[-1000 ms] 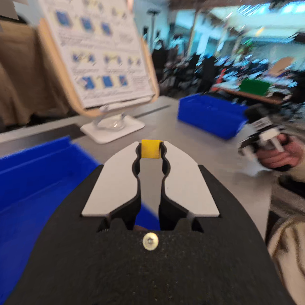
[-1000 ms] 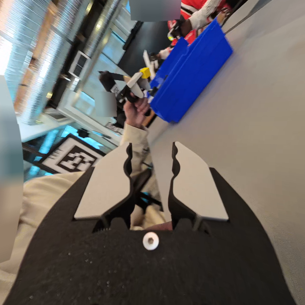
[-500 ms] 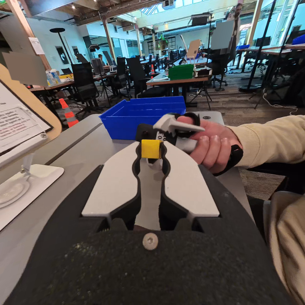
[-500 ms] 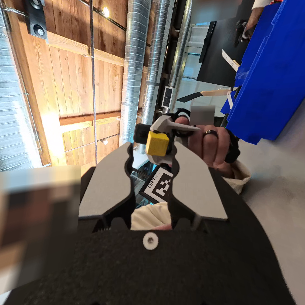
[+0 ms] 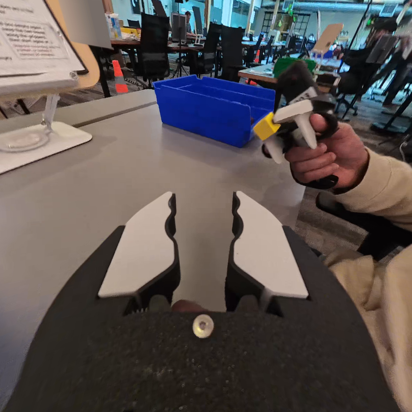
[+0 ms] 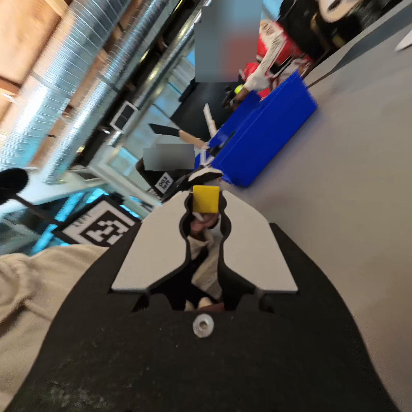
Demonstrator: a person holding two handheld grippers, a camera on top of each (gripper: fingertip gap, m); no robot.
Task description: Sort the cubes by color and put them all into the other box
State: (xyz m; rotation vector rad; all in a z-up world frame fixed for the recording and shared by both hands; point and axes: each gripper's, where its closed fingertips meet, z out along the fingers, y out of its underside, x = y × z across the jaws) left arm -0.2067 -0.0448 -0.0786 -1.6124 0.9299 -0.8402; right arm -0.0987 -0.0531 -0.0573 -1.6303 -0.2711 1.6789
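The yellow cube [image 6: 205,202] is clamped at the right gripper [image 6: 205,200] tips. Only the left wrist view shows the left gripper [image 5: 203,196] spread wide, empty, above the grey table [image 5: 111,169]; a printed sheet [image 5: 33,42] is seen, unread.

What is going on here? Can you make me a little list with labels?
Left claw: open, holding nothing, over the table
Right claw: shut on the yellow cube
Cube in the left view, in the air near the box
Box: blue, on the table, contents hidden
Other box: blue, on the table
Stand: white, holds a printed sheet
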